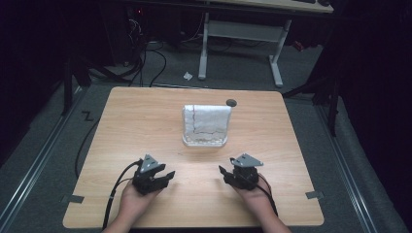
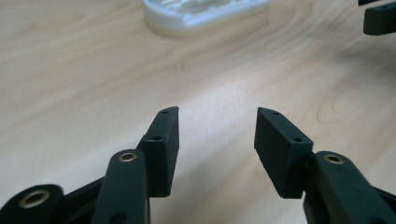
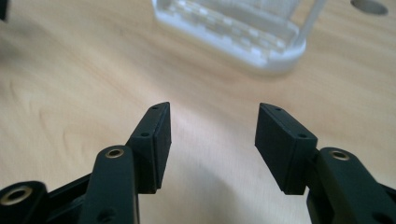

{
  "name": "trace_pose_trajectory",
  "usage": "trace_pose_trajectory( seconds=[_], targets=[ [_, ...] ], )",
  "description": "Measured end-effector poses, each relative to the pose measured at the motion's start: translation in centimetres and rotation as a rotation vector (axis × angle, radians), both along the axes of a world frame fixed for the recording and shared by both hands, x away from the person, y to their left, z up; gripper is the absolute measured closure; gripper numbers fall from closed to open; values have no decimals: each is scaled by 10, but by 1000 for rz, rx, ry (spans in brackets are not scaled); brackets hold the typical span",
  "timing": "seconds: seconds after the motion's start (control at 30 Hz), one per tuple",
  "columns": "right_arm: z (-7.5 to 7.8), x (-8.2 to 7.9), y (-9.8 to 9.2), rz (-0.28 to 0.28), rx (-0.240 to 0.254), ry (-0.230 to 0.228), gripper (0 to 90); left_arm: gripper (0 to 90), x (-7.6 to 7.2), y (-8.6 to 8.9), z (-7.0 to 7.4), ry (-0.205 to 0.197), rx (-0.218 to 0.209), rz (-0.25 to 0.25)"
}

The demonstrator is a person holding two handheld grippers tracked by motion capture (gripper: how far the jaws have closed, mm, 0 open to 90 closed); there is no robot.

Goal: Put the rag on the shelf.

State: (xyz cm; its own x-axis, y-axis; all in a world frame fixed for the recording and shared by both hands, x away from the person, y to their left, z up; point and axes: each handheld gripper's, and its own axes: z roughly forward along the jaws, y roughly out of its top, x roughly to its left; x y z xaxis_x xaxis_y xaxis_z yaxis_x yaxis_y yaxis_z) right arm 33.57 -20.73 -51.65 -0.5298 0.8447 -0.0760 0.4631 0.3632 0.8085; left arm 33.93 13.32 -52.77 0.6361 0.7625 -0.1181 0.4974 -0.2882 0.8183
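Both grippers — left [image 1: 165,175], right [image 1: 224,172] — wide open, holding nothing. That light tray [image 1: 204,141] with the cloth [image 1: 206,120] could skid if nudged.

Lab or recording room. Dark curtained walls, grey carpet, wooden table [image 1: 145,111]. Loose cables [image 1: 145,63] and a desk frame [image 1: 240,39] behind.

1. I've got the rack [image 1: 205,127] sitting mid-table [image 1: 136,121] – a cloth [image 1: 206,119] draped on it.
2. A grommet hole [image 1: 231,102] is just behind the rack, to its right.
3. Left gripper [image 1: 165,175] and right gripper [image 1: 224,172] sit at the near edge – either side, well apart from the rack.
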Motion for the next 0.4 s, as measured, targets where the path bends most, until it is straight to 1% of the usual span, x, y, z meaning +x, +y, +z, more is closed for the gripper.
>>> trace_pose_trajectory(
  seconds=[0.03,0.07,0.1,0.13,0.17,0.2,0.23,0.27,0.33,0.4],
  targets=[
    [-5,-6,-4,-7,4,-5,481,552,-3,7,-4,41,10,29],
    [-11,-13,-10,-10,17,20,484,540,-2,9,-3,64,11,27],
    [-12,-13,-12,-2,21,51,459,521,-3,12,-2,54,-4,17],
    [-12,-13,-14,-1,15,62,460,519,-4,14,-1,40,-10,17],
    [-13,-14,-16,-9,6,46,467,519,-3,15,-1,42,-10,24],
    [-14,-13,-18,-15,11,51,465,519,-2,15,0,45,-18,28],
    [-15,-11,-19,-18,27,72,463,519,-2,15,0,47,-29,26],
    [-15,-9,-17,-17,29,70,464,512,-1,14,0,51,-35,20],
    [-15,-8,-15,-15,23,66,463,508,-1,12,-1,36,-19,16],
    [-16,-8,-13,0,4,52,460,497,-1,10,-2,38,-4,13]
  ],
)
